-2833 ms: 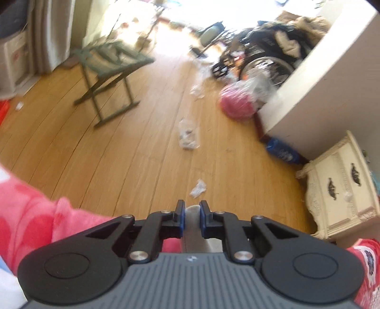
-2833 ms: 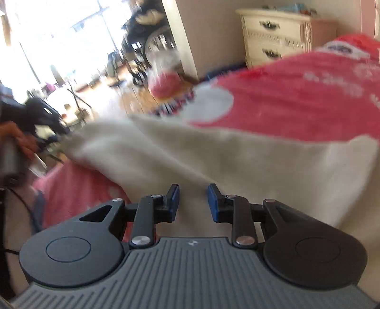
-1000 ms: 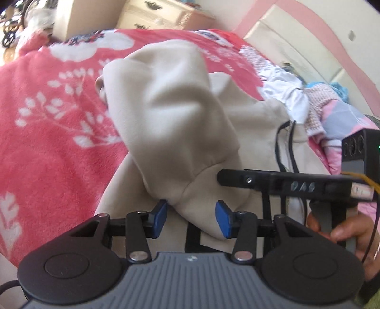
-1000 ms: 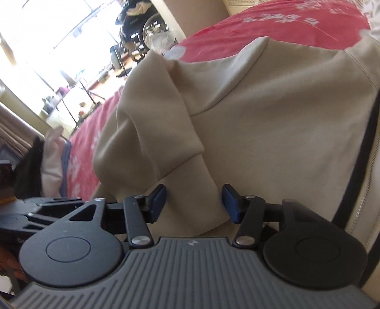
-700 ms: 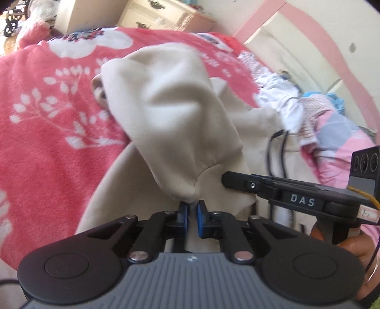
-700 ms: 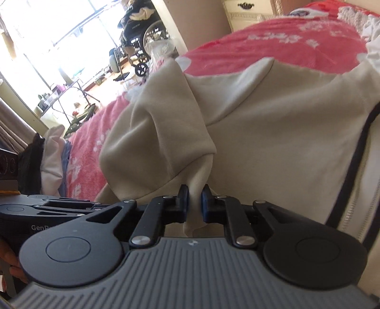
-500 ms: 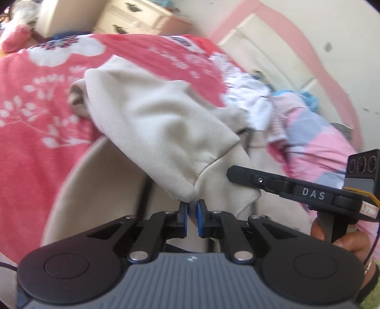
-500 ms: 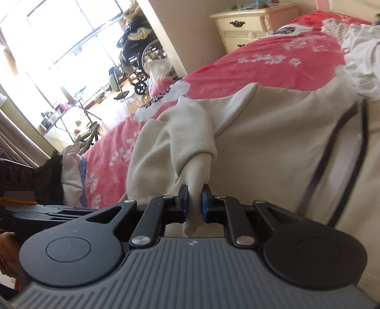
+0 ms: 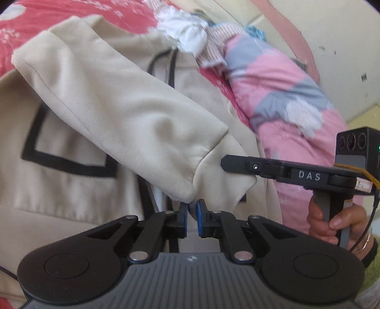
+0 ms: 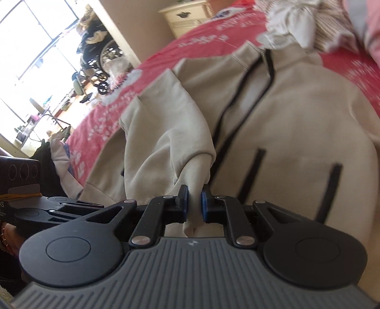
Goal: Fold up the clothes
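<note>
A beige zip jacket (image 10: 296,114) with black trim lies spread on the red flowered bedspread (image 10: 201,42). One sleeve (image 9: 114,99) is raised off the jacket and hangs across its front. My left gripper (image 9: 192,209) is shut on the lower edge of the sleeve's cuff (image 9: 223,171). In the right wrist view, my right gripper (image 10: 194,199) is shut on the same cuff, with fabric bunched between its blue pads. From the left wrist view the right gripper (image 9: 228,164) comes in from the right, a hand (image 9: 332,221) around its handle.
A heap of white and striped clothes (image 9: 190,35) and a pink and grey quilt (image 9: 285,90) lie by the jacket's collar. Beyond the bed stand a cream dresser (image 10: 187,16), a wheelchair (image 10: 104,54) and a bright window.
Both grippers were open around the cuff a second ago. They closed on it, then lifted and carried the sleeve across the jacket's front toward the zipper.
</note>
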`<state>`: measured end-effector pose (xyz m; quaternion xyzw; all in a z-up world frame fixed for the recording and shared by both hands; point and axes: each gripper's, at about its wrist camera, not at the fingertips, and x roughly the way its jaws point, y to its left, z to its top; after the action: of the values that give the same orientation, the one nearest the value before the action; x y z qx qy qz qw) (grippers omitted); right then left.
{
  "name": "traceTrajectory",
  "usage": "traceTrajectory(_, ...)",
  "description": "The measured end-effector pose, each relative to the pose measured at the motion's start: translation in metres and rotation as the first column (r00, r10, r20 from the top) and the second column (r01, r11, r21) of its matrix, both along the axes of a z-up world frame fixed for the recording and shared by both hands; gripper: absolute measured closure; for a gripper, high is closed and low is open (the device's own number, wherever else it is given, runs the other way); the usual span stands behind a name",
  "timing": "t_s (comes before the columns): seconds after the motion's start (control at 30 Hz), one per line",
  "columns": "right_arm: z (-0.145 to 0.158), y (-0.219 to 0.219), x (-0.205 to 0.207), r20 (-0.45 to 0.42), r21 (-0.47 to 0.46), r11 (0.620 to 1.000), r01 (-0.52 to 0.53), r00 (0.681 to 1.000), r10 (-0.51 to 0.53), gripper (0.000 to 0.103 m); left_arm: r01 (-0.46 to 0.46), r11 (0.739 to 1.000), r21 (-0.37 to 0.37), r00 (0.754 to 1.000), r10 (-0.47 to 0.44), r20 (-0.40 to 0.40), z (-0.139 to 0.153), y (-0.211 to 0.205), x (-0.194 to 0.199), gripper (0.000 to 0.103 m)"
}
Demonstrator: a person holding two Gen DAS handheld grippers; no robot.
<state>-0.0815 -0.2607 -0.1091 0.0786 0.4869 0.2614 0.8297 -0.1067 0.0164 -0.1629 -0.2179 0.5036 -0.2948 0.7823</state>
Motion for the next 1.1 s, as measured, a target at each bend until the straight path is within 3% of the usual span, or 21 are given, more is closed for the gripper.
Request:
traceTrajectory(0.3, 0.002, -0.027, -0.022, 0.001, -0.092, 0.995, 0.029, 1.000, -0.029, 0.093, 0.150, 0.988, 0.035, 0.988, -0.149, -0.030, -0.018, -0.039, -0.015, 0.099)
traceTrajectory(0.4, -0.021, -0.029, -0.018, -0.022, -0.179, 0.984, 0.012, 1.000, -0.016, 0.089, 0.178, 0.982, 0.067, 0.980, -0.171, -0.097, -0.035, -0.043, -0.013, 0.091)
traceTrajectory(0.5, -0.039, -0.035, -0.011, -0.066, -0.225, 0.974, 0.026, 0.997, -0.042, 0.080, 0.135, 0.990, 0.034, 0.986, -0.131, -0.105, -0.034, -0.018, -0.008, 0.084)
traceTrajectory(0.57, -0.029, -0.042, -0.008, -0.051, -0.220, 0.975, 0.037, 0.997, -0.050, 0.076, 0.074, 0.997, 0.020, 0.995, -0.073, -0.062, -0.025, 0.008, -0.002, 0.076)
traceTrajectory(0.7, 0.013, -0.050, 0.006, 0.084, -0.248, 0.966, 0.071, 0.995, -0.052, 0.071, -0.116, 0.991, 0.066, 0.993, 0.113, 0.045, -0.003, 0.066, 0.025, 0.070)
traceTrajectory(0.77, 0.030, -0.052, 0.022, 0.124, -0.146, 0.984, 0.100, 0.989, -0.082, 0.068, -0.209, 0.966, 0.154, 0.976, 0.195, 0.098, 0.004, 0.086, 0.044, 0.069)
traceTrajectory(0.83, 0.037, -0.041, 0.046, 0.144, -0.027, 0.995, 0.100, 0.985, -0.095, 0.063, -0.273, 0.924, 0.267, 0.961, 0.248, 0.123, 0.004, 0.100, 0.061, 0.069)
traceTrajectory(0.93, 0.033, -0.001, 0.089, 0.158, 0.083, 0.995, 0.055, 0.985, -0.067, 0.062, -0.308, 0.865, 0.396, 0.951, 0.269, 0.152, 0.000, 0.113, 0.077, 0.069)
traceTrajectory(1.1, 0.012, 0.080, 0.172, 0.100, 0.103, 0.995, -0.001, 0.995, -0.009, 0.062, -0.254, 0.789, 0.559, 0.959, 0.132, 0.249, -0.007, 0.100, 0.089, 0.067)
